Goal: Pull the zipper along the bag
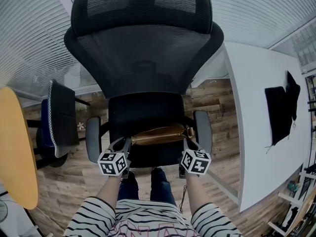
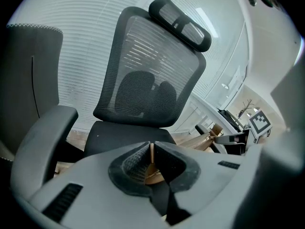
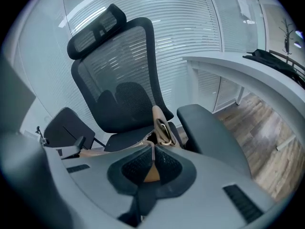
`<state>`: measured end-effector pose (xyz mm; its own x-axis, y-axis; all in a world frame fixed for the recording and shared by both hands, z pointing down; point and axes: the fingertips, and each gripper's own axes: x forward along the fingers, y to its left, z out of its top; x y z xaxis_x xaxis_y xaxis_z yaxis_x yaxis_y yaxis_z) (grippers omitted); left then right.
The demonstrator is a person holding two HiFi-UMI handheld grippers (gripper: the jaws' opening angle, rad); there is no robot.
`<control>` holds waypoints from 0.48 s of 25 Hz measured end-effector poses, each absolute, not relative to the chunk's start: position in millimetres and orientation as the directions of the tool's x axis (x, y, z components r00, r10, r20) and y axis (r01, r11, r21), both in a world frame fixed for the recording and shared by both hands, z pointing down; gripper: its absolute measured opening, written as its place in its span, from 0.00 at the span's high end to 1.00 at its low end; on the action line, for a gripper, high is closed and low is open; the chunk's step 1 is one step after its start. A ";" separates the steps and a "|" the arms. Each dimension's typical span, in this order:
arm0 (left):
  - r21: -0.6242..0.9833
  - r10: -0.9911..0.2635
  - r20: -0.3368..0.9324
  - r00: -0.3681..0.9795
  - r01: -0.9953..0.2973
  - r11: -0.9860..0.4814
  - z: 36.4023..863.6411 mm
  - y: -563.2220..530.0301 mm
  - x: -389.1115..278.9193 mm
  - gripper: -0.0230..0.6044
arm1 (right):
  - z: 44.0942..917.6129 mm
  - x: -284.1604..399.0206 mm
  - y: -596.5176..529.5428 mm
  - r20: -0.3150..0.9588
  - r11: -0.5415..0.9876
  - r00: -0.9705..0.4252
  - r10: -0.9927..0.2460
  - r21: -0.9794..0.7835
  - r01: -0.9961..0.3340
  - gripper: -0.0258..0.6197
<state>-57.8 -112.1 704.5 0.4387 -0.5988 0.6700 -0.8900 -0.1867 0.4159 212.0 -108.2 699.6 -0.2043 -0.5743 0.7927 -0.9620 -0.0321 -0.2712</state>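
A tan leather bag point(image 1: 157, 134) lies across the front of the black office chair's seat point(image 1: 143, 110). My left gripper point(image 1: 126, 142) is shut on the bag's left end, and a thin tan edge shows between its pads point(image 2: 138, 163). My right gripper point(image 1: 188, 139) is shut on a thin tan tab at the bag's right end, next to a strap loop with a metal ring point(image 3: 163, 127). From the left gripper view the bag point(image 2: 202, 140) stretches away to the right gripper point(image 2: 238, 138). In the right gripper view the bag's top edge point(image 3: 119, 149) runs left toward the left gripper point(image 3: 71, 149).
The chair's grey armrests point(image 1: 93, 138) point(image 1: 203, 130) flank both grippers. A white desk point(image 1: 261, 117) with a dark cloth point(image 1: 280, 107) stands on the right. On the left are a yellow round table point(image 1: 17, 147) and a second chair point(image 1: 58, 120). The person's legs are under the seat's front.
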 end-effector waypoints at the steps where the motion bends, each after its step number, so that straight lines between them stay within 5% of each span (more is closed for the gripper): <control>1: 0.417 -0.598 0.670 0.439 -0.890 -0.187 704.6 -112.2 -57.7 0.89 | 699.0 213.9 -108.4 0.793 -0.035 -0.200 -0.576 -0.269 -0.962 0.90; 12: 0.426 -0.590 0.677 0.440 -0.888 -0.174 707.0 -113.0 -58.8 0.89 | 697.8 216.5 -105.5 0.798 -0.064 -0.168 -0.578 -0.250 -0.966 0.90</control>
